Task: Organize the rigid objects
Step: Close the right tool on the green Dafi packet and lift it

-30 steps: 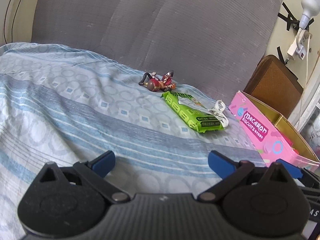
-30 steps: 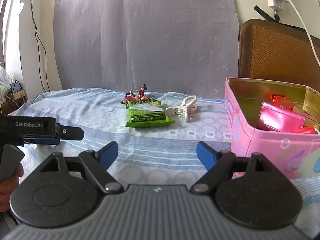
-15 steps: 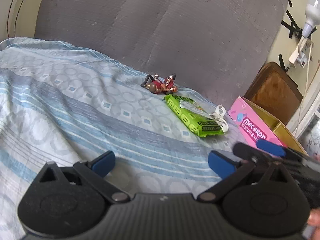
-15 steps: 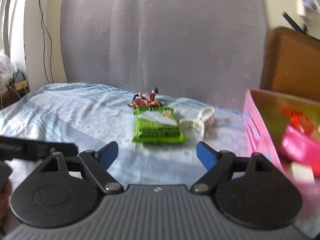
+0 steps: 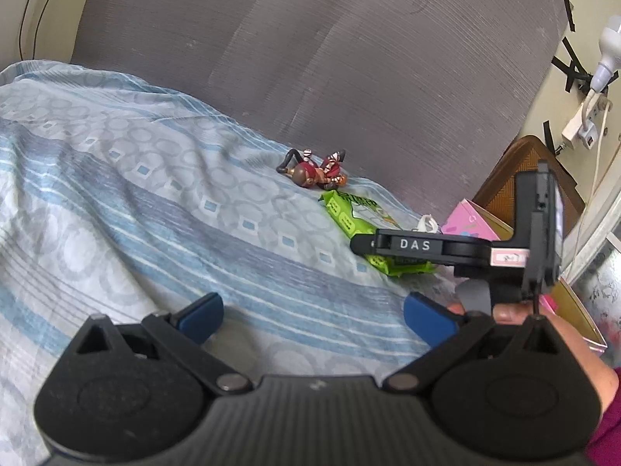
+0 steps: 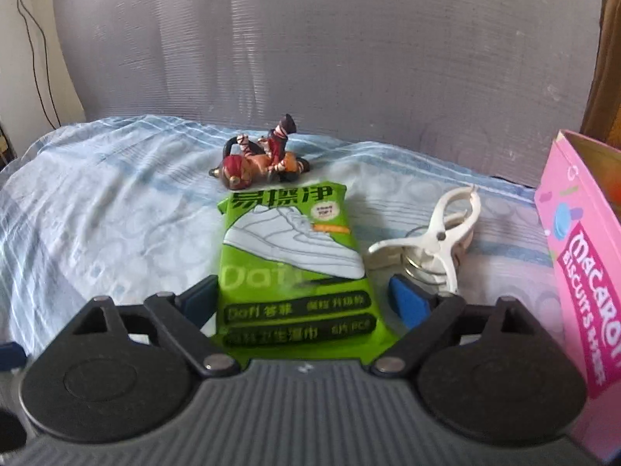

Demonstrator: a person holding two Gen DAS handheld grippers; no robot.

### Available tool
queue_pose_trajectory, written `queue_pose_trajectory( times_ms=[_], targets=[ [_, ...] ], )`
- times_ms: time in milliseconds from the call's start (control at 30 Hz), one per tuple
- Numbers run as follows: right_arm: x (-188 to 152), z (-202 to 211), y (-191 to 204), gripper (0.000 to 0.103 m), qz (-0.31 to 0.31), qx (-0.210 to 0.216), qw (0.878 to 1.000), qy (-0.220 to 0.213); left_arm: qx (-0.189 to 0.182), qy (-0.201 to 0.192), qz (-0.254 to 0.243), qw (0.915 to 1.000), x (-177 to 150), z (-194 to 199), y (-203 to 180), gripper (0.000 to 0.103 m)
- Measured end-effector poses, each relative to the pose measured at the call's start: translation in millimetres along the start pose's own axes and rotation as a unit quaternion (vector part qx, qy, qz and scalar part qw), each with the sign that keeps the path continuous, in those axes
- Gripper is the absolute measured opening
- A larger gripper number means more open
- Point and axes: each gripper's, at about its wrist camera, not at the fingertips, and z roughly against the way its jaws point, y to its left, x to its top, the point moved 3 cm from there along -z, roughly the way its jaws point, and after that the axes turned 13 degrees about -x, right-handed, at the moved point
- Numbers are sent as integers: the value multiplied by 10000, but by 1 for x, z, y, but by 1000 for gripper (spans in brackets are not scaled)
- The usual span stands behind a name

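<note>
A bed sheet (image 6: 97,225), pale blue with rings and stripes, covers the surface in both views, and a grey ribbed panel (image 6: 330,46) stands upright behind it. At the right edge stands a pink tin (image 6: 582,264) lettered "Macaron", its top open; what lies inside is too blurred to name.

The right gripper (image 6: 306,301) sits low over the sheet with its jaws opening. The near end of a green pack (image 6: 295,256) lies between the blue pads; neither pad visibly presses on it, and the pack rests flat on the sheet. From the left wrist view the right gripper (image 5: 359,244) shows as a black bar marked "DAS" reaching across that pack (image 5: 345,213), with a hand (image 5: 543,334) on its grip.

The left gripper (image 5: 314,310) hangs above bare sheet with jaws wide and nothing between them, well apart from the objects.

A white clip (image 6: 434,240) lies just right of the pack, beside the right pad. A small figurine (image 6: 260,163), red and brown, lies on its side just beyond the pack's far end, near the panel.
</note>
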Motion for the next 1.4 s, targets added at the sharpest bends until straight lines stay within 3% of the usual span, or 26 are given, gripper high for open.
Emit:
queue_pose_trajectory(
  times_ms=[33, 133, 233, 500, 800, 900, 967, 1100, 1233, 1400],
  targets=[
    [-1, 0, 1, 94, 31, -19, 10000, -10, -5, 7, 1, 10000, 0, -1, 0, 103],
    [-5, 6, 6, 77, 189, 50, 9997, -167, -18, 14, 3, 10000, 1, -2, 1, 103],
    [-11, 14, 8, 76, 240, 55, 9995, -209, -28, 2, 15, 10000, 1, -2, 1, 103],
    [-40, 50, -4, 76, 495, 344, 9979, -245, -81, -36, 79, 9999, 1, 0, 3, 103],
    [-127, 151, -31, 77, 927, 958, 9904, -360, -105, 19, -2, 9999, -1, -1, -1, 103],
    [-156, 181, -37, 78, 1002, 742, 9907, -539, -101, 79, -96, 9999, -2, -3, -4, 103],
    [-171, 194, -45, 84, 851, 630, 9927, -579, -74, 118, -172, 9998, -3, -4, -6, 103],
    [-184, 209, -60, 88, 385, 615, 9951, -664, 46, 194, -290, 9994, -5, -4, -10, 103],
    [-192, 218, -64, 88, 384, 578, 9947, -757, 125, 284, -375, 9988, -8, -5, -15, 103],
    [-192, 219, -67, 90, 305, 517, 9956, -714, -292, 521, -315, 9977, -16, 0, -27, 103]
  ],
)
